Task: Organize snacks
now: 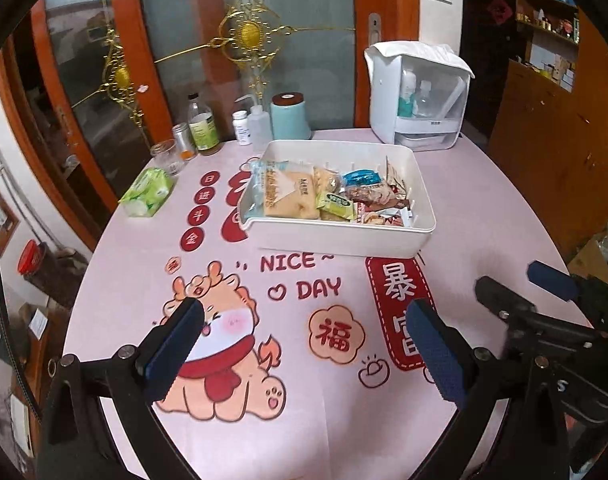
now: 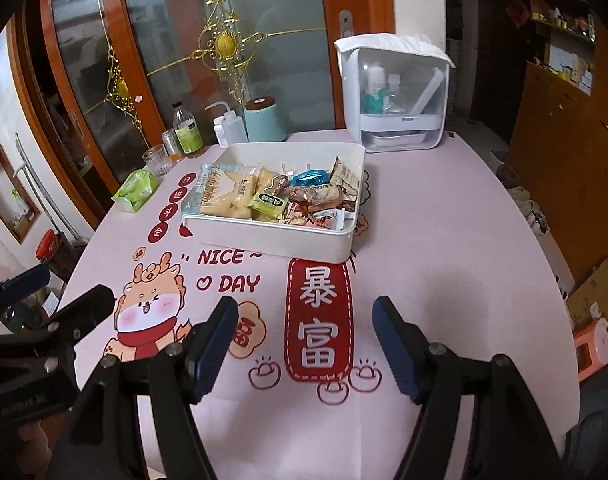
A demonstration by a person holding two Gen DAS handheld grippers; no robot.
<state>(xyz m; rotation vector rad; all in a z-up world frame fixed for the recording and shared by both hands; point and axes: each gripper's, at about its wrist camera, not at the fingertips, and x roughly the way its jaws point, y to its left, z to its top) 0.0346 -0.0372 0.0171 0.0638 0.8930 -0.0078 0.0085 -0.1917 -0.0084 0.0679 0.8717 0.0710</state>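
Snacks [image 1: 328,196] lie packed inside a white tray [image 1: 340,240] on the pink bench [image 1: 484,208], well ahead of both pairs of jaws and apart from them. The tray's long axis runs across both views, its near wall facing the grippers, slightly skewed so its right corner comes closest. From the left gripper [image 1: 304,348] the tray sits ahead, a little right of centre; from the right gripper [image 2: 304,344] it sits ahead and a little left. Neither looks clearly nearer. Both pairs of jaws stand spread with nothing between them. A green packet [image 1: 148,192] lies outside the tray, to its left, its long axis angled towards the far bottles [image 1: 202,128]; I judge the left gripper better placed for it.
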